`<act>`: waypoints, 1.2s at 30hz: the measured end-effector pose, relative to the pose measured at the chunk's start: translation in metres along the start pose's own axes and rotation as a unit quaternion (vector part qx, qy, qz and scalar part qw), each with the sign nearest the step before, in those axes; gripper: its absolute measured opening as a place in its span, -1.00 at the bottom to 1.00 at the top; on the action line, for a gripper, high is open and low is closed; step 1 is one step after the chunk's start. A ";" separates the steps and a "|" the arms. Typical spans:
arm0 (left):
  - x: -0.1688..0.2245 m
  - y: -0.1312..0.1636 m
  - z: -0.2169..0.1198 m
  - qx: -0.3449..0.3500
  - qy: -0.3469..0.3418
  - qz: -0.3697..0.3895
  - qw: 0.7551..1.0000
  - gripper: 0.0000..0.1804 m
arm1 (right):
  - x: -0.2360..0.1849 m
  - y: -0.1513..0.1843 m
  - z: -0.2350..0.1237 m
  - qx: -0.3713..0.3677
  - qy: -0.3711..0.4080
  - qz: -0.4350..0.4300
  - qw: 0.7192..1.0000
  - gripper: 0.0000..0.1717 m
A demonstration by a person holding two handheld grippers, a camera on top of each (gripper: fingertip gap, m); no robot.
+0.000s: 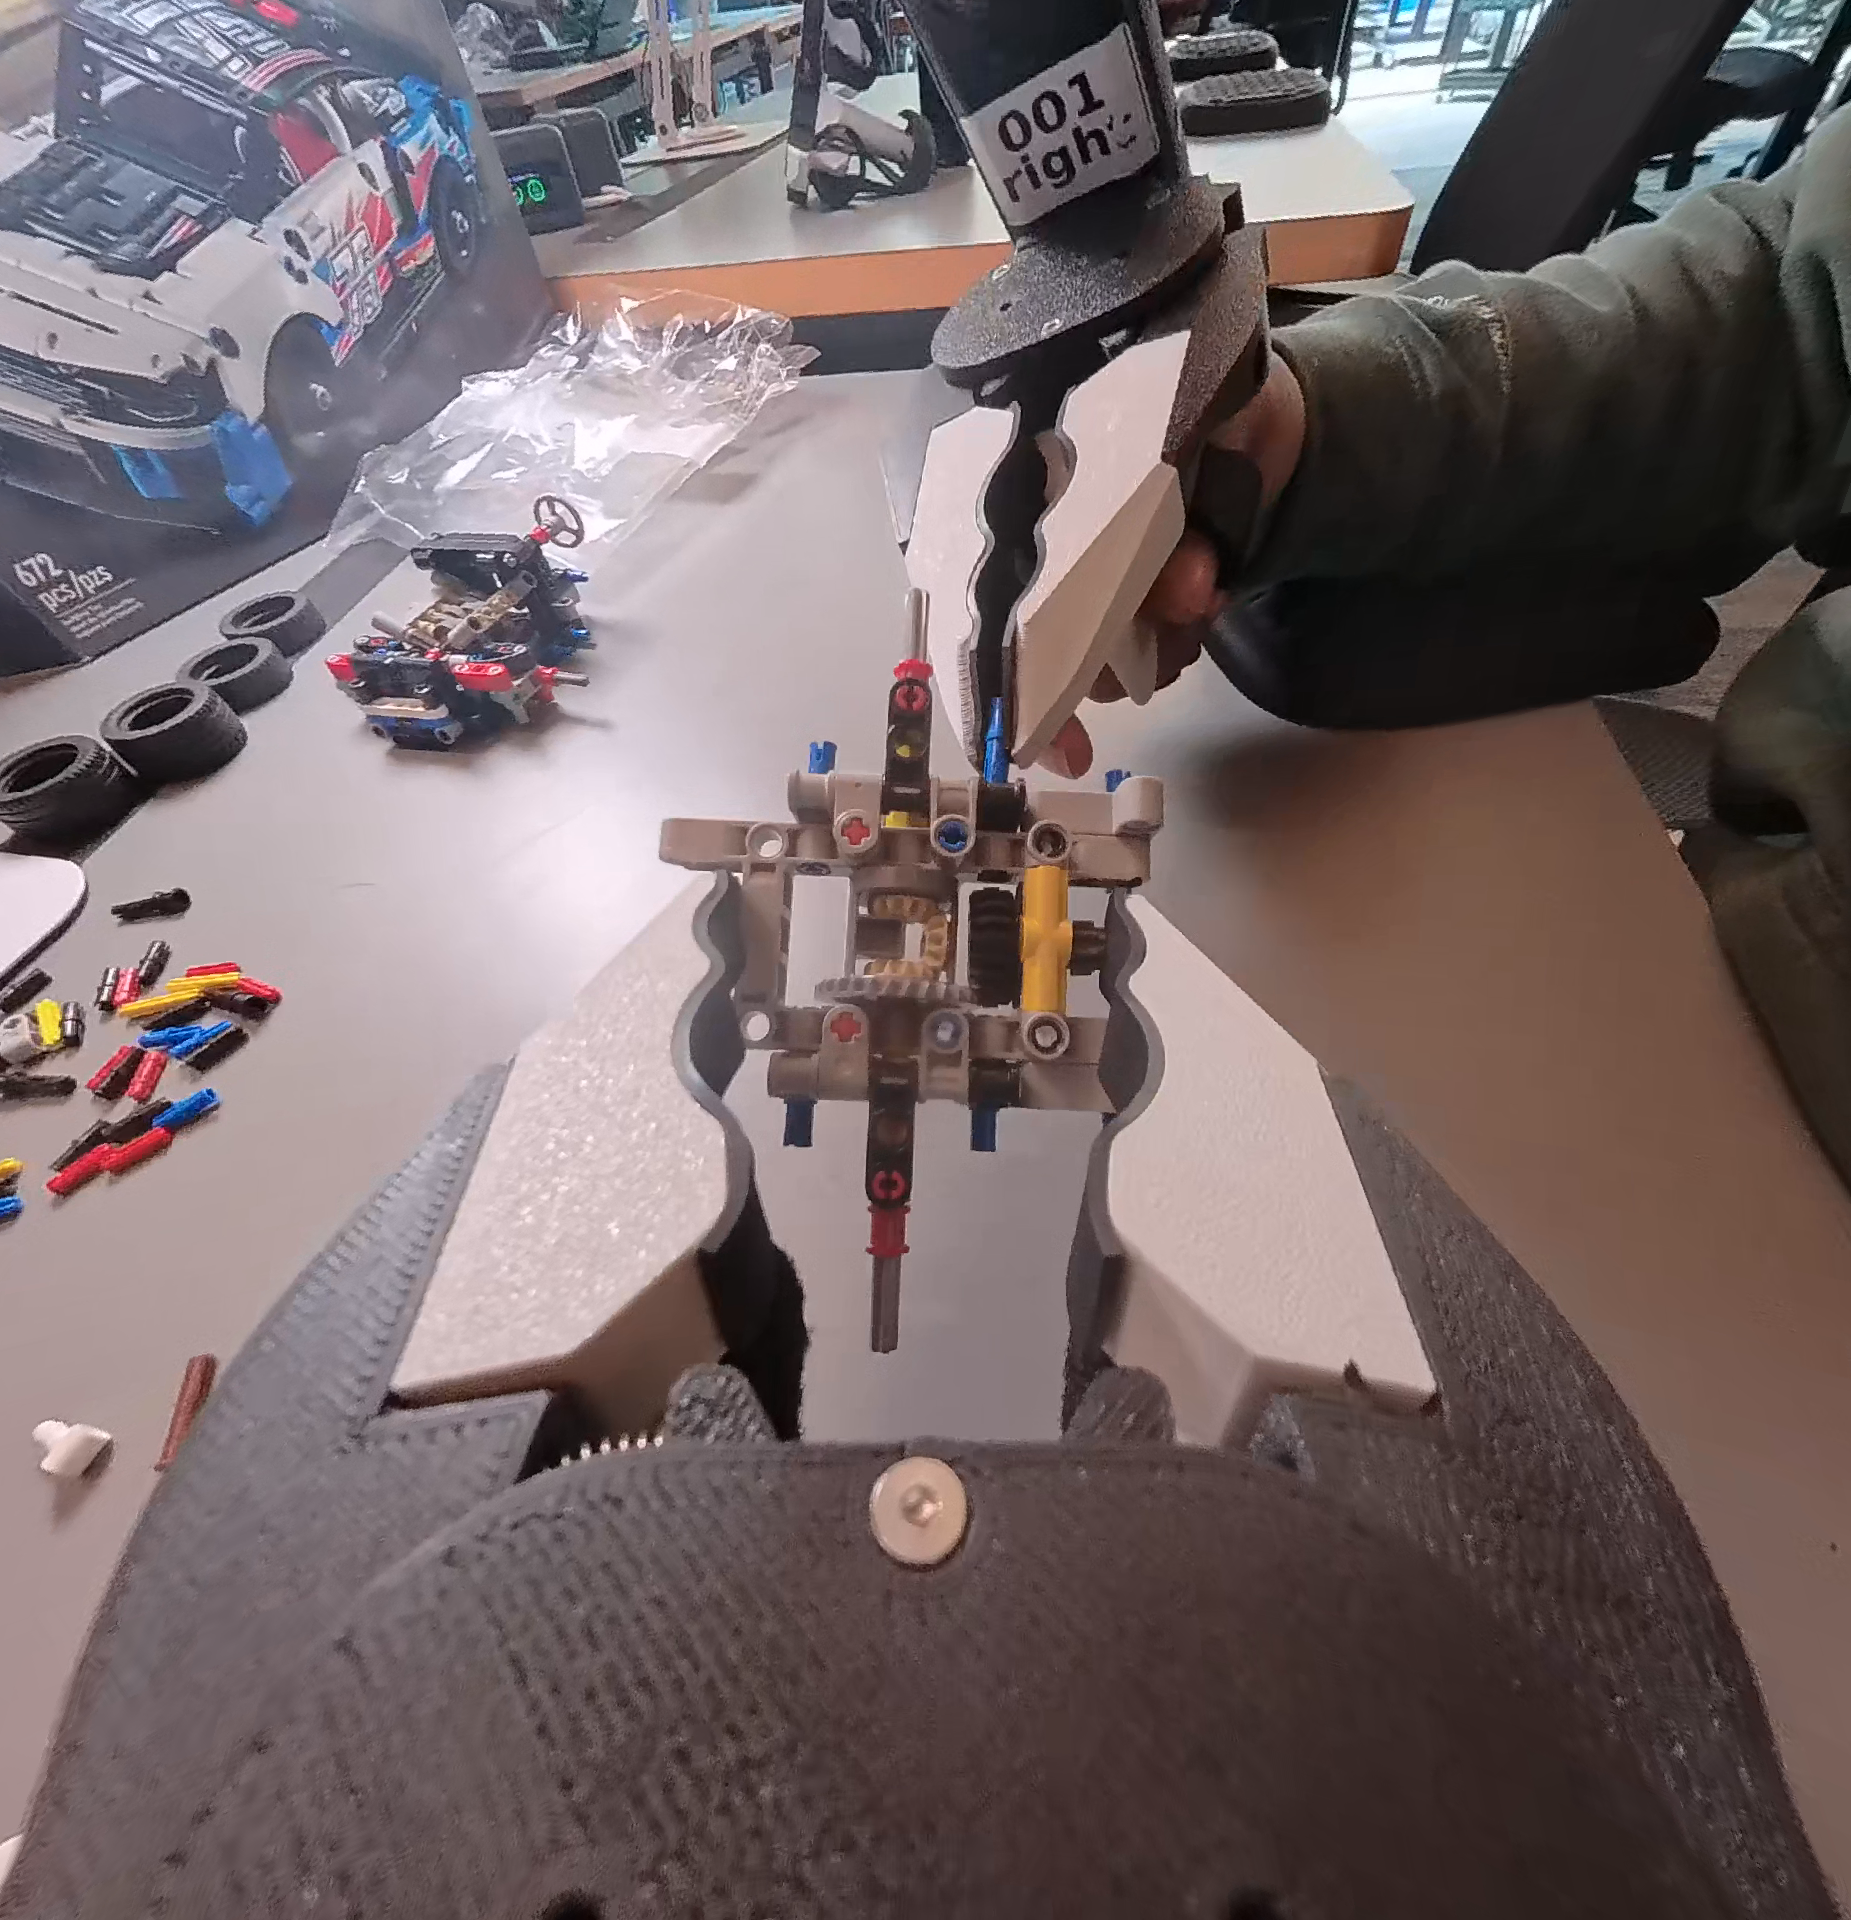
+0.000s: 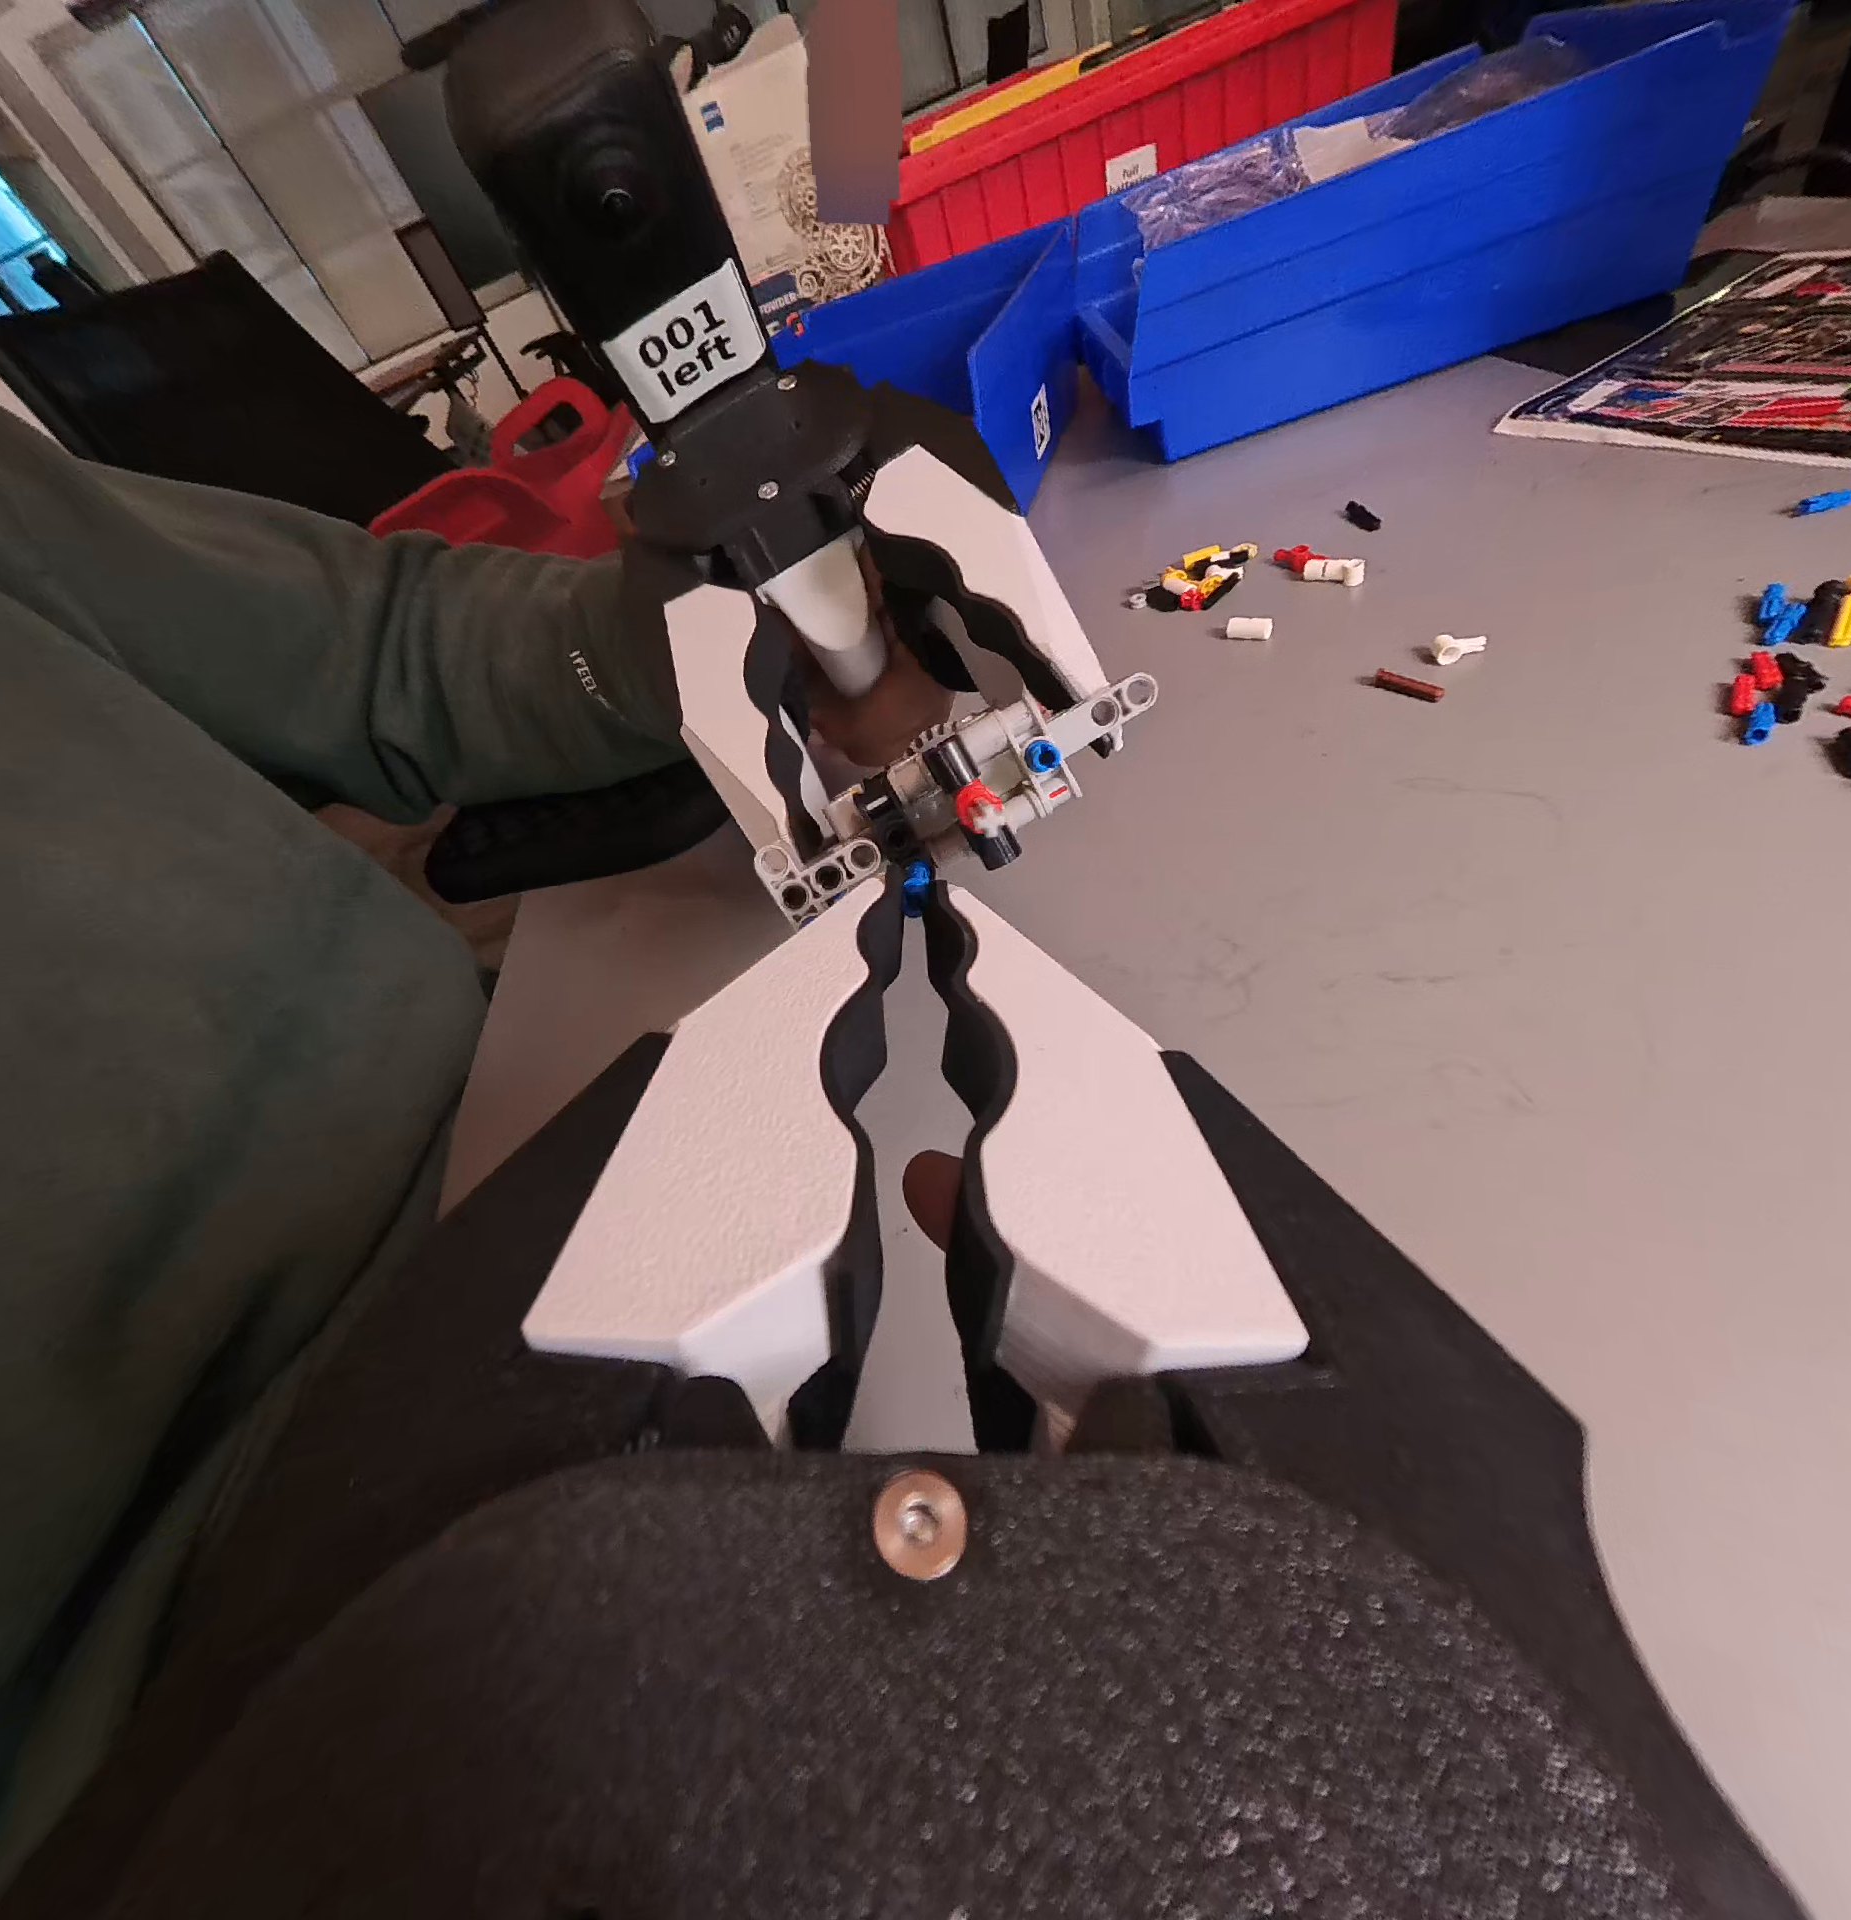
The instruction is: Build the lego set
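My left tongs (image 1: pixel 916 971) grasp a grey gear assembly (image 1: pixel 905 935) held above the table (image 1: pixel 1316 1039), both pads pressing on its frame sides, with an axle running through it toward and away from my camera. My right tongs (image 2: pixel 913 896) are clenched on a blue pin (image 2: pixel 913 891) at the assembly's far top edge, tips nearly touching. Left of the left tongs: a partly built chassis (image 1: pixel 464 644), four black tyres (image 1: pixel 152 707), loose coloured pins (image 1: pixel 142 1049), a clear plastic bag (image 1: pixel 578 416) and the printed set box (image 1: pixel 204 312). Right of the right tongs: scattered small parts (image 2: pixel 1316 592); beyond them, blue bins (image 2: pixel 1368 270), a red bin (image 2: pixel 1108 114) and a printed sheet (image 2: pixel 1731 364).
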State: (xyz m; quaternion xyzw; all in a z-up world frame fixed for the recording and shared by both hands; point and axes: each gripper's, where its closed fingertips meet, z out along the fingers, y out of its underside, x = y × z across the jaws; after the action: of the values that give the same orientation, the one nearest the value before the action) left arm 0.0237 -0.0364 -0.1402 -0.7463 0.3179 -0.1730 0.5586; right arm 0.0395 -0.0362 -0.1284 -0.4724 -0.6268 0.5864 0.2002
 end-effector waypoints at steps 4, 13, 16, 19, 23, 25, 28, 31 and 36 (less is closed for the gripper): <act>-0.001 0.005 0.002 -0.016 -0.010 0.016 1.000 -0.25 | 0.005 0.007 0.002 -0.017 0.013 -0.003 1.000 -0.97; 0.003 0.008 0.007 -0.039 -0.002 0.035 0.999 -0.25 | 0.004 0.007 0.002 -0.016 0.007 0.001 1.000 -0.97; 0.003 0.003 0.005 -0.013 0.008 0.010 1.000 -0.24 | 0.001 -0.001 0.001 0.017 0.000 0.008 1.000 -0.97; -0.004 -0.012 -0.001 0.034 0.014 -0.036 0.999 -0.24 | 0.002 -0.020 -0.003 0.075 -0.007 0.019 0.997 -0.97; -0.005 -0.027 -0.006 0.083 0.031 -0.087 0.992 -0.24 | -0.003 -0.038 -0.005 0.136 0.007 -0.011 0.991 -0.97; -0.002 -0.029 -0.007 0.090 0.040 -0.096 0.991 -0.24 | -0.007 -0.040 -0.004 0.136 0.006 -0.021 0.990 -0.97; 0.005 -0.033 -0.007 0.100 0.055 -0.101 0.988 -0.24 | -0.016 -0.041 -0.006 0.138 -0.019 -0.019 0.990 -0.97; 0.004 -0.038 -0.007 0.117 0.068 -0.135 0.982 -0.24 | -0.014 -0.047 -0.009 0.159 -0.008 -0.027 0.987 -0.97; 0.005 -0.050 -0.011 0.146 0.092 -0.166 0.971 -0.24 | -0.018 -0.063 -0.016 0.217 -0.006 -0.027 0.976 -0.98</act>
State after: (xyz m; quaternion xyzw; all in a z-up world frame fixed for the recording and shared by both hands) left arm 0.0349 -0.0384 -0.0898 -0.6800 0.2110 -0.3753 0.5935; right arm 0.0381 -0.0345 -0.0607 -0.3970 -0.4984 0.7057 0.3096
